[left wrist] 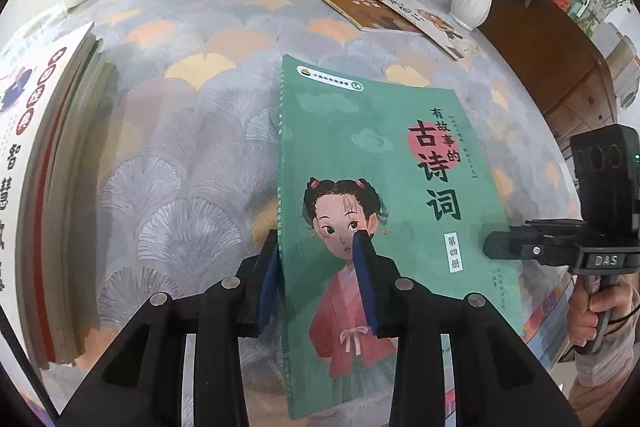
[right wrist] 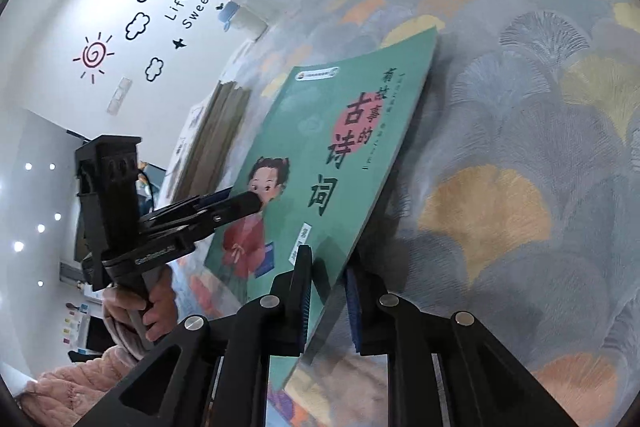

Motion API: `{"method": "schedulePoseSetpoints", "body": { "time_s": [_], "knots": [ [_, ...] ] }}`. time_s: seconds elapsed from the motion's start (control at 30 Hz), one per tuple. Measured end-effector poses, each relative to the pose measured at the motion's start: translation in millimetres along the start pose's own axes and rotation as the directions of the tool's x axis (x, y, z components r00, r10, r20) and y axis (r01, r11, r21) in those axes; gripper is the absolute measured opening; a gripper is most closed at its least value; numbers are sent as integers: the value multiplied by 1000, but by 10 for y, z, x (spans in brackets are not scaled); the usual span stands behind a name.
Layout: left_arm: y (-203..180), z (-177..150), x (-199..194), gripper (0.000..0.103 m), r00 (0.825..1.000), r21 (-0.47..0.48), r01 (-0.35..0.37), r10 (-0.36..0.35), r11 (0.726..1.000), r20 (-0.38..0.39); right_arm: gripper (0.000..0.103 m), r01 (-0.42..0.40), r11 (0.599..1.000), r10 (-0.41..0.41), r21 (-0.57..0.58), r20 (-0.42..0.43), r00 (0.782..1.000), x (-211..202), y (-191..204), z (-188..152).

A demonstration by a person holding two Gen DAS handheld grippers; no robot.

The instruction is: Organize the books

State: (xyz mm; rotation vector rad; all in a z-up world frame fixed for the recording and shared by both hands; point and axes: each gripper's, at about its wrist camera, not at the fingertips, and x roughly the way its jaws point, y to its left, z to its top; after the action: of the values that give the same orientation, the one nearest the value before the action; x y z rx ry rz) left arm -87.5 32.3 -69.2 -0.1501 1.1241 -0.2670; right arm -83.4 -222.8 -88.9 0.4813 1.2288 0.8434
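Stack of thin picture books lies at nine o'clock on the fan-patterned cloth. Left gripper clamps the spine edge of the green illustrated paperback, held centre, raised and tilted. Right gripper pinches its opposite edge. Risk: uneven pull may buckle the limp cover or slip it free.

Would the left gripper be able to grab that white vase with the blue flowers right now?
Probably not. The left gripper is shut on the green book, which the right gripper also grips, and the white vase stands far across the cloth.
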Motion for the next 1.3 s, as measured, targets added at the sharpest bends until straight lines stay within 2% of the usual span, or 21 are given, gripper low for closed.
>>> {"method": "schedulePoseSetpoints", "body": {
  "time_s": [0.23, 0.57, 0.9, 1.1, 1.3],
  "knots": [
    [-44, -31, -115, 31, 1000, 21, -16, 16, 1000, 17, 16, 5, 998, -5, -69, 2, 1000, -32, 296, -51],
    [-75, 24, -496, 35, 996, 47, 19, -23, 999, 87, 16, 20, 991, -16, -129, 28, 999, -146, 597, -54],
    [-18, 158, -880, 35, 985, 62, -2, -8, 998, 175, 16, 53, 972, -37, -230, 74, 997, -232, 1049, 157],
    [254, 293, -1300, 35, 964, 27, -15, 7, 1000, 266, 17, 52, 947, -26, -318, 84, 996, -152, 1477, 425],
    [761, 358, -1763, 35, 927, -27, -66, 72, 997, 368, 17, 10, 909, 17, -416, 60, 998, 196, 2020, 731]
  ]
}}
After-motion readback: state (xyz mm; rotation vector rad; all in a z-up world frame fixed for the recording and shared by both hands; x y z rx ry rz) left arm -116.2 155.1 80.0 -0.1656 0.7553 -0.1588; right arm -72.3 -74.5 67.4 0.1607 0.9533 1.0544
